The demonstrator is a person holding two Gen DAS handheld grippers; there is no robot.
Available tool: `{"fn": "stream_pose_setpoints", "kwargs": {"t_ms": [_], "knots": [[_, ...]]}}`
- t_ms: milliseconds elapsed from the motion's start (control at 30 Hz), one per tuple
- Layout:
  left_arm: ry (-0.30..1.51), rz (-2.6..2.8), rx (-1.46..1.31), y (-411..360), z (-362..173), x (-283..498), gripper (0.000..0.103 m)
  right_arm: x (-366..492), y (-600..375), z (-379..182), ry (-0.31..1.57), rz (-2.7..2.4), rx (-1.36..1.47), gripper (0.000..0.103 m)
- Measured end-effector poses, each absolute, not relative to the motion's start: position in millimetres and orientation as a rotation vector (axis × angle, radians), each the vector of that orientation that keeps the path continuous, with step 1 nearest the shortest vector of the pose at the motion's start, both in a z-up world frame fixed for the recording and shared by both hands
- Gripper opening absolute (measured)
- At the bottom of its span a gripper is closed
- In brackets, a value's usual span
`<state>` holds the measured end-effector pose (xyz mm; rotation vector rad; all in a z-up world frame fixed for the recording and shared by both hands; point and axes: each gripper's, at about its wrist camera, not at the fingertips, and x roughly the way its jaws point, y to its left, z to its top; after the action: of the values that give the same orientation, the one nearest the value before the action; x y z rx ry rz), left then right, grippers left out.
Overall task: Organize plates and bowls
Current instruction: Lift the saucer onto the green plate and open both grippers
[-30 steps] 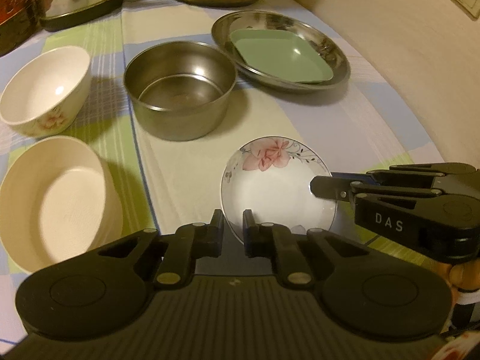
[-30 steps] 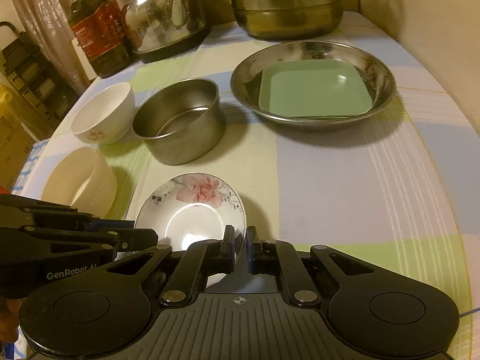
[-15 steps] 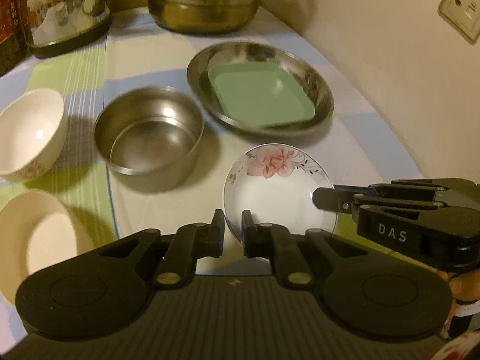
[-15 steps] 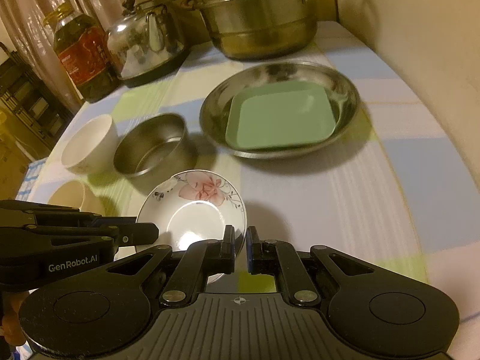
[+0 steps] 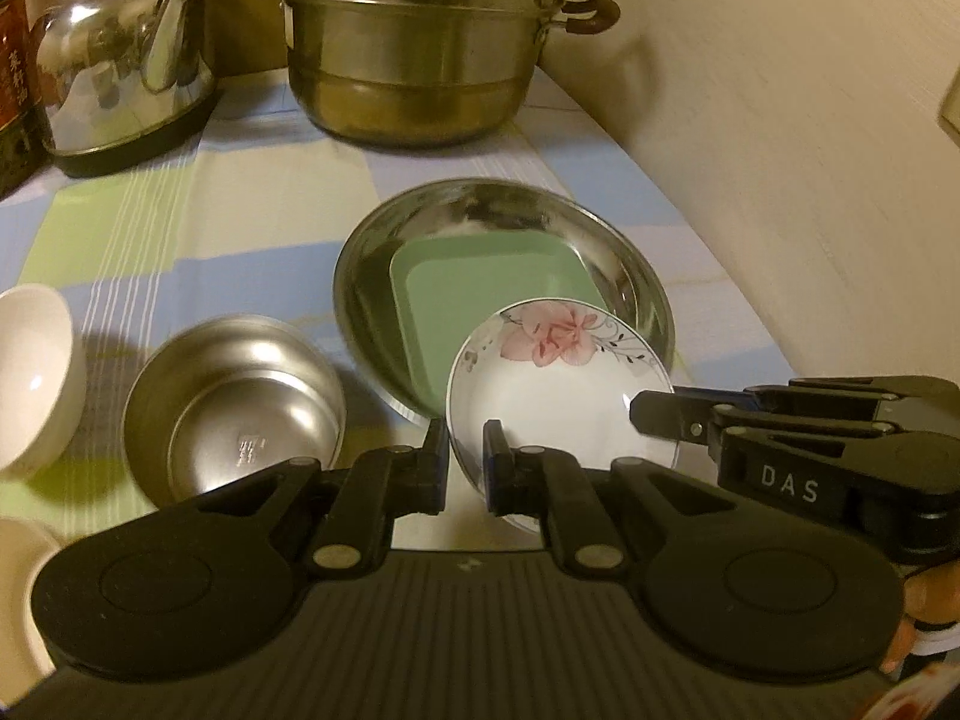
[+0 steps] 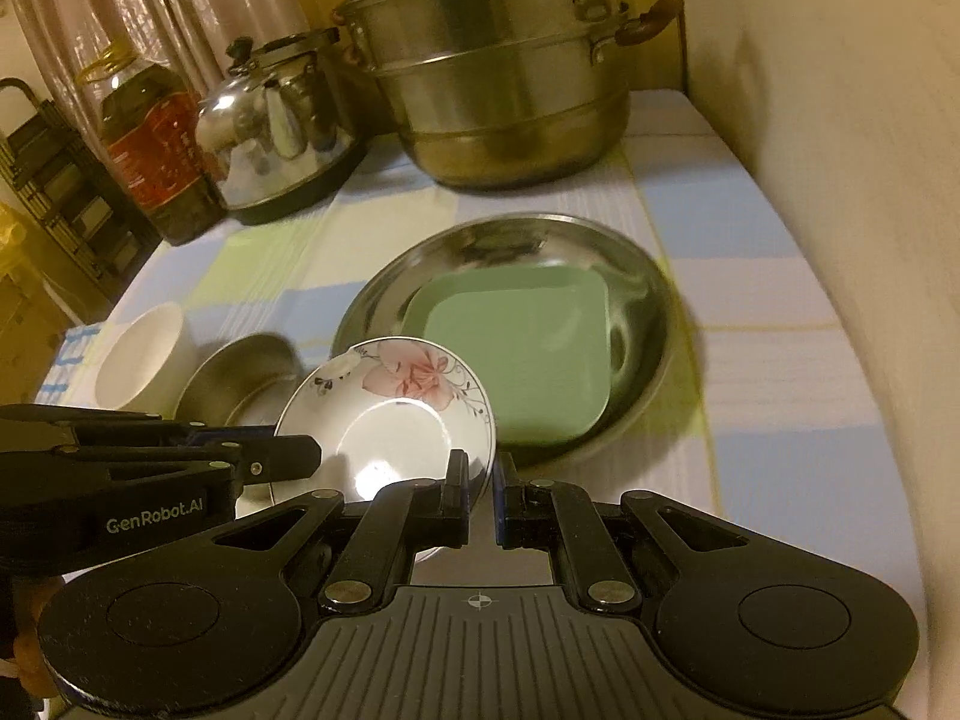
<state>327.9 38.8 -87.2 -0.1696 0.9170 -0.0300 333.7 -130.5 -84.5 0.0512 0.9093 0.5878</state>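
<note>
Above the table's green square plate (image 5: 480,285), both tongs (image 5: 465,456) (image 6: 480,483) pinch opposite rims of the flowered saucer (image 5: 558,384); uneven pull could tip it loose onto the steel dish (image 5: 504,204)

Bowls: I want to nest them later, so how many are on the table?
3: a steel bowl beside the round steel tray, a white bowl left of it, and a cream bowl nearest, cropped. More may be hidden.

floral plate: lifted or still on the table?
Lifted. The floral plate is clamped at opposite rims by the left gripper and right gripper, and its far edge overlaps the steel tray holding the green plate.
</note>
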Motion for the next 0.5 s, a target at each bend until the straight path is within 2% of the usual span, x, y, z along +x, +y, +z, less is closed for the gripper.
{"fn": "stream_pose_setpoints", "kwargs": {"t_ms": [500], "knots": [[0.943, 0.029, -0.174, 37.5, -110.3, 390.1, 0.010, 407.7, -129.5, -101.7, 0.943, 0.599, 0.045, 0.008]]}}
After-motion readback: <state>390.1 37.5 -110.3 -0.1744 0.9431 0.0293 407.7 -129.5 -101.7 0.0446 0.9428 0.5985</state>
